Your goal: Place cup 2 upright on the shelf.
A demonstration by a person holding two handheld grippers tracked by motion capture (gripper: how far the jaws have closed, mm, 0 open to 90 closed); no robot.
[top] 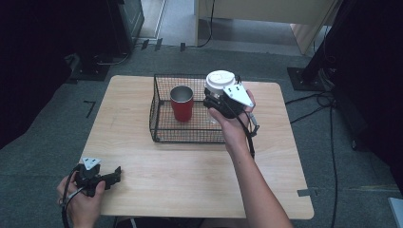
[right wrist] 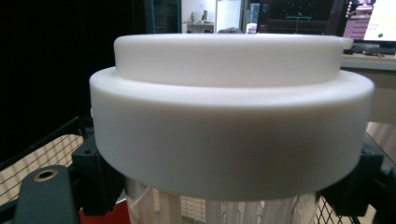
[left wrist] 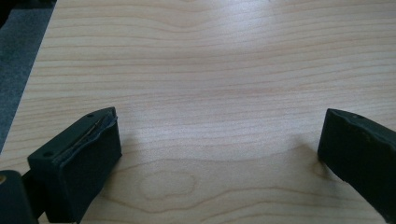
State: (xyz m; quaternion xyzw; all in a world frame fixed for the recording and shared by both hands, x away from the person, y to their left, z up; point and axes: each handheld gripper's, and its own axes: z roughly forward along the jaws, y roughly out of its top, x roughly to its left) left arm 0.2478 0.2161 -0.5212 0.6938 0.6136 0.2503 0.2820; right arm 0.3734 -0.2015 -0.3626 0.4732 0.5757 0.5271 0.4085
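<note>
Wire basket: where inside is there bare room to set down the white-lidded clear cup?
Free patch: the wire basket floor right of the red cup, under the right gripper gripping the white-lidded clear cup. Crowded around the red cup.

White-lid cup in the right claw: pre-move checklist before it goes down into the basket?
1. Grip: right claw shut on the white-lid cup, jaws on the clear body just under the lid. Ok.
2. Cup upright: lid looks level in the right gripper view. Ok.
3. Position: cup sits over the wire basket at its right end. Ok.
4. Landing spot: basket floor under the cup is hidden by the hand. Cannot tell.
5. Clearance from the red cup: it stands apart, to the left inside the basket. Ok.
6. Left claw: open, over bare table, away from the basket. Ok.
</note>
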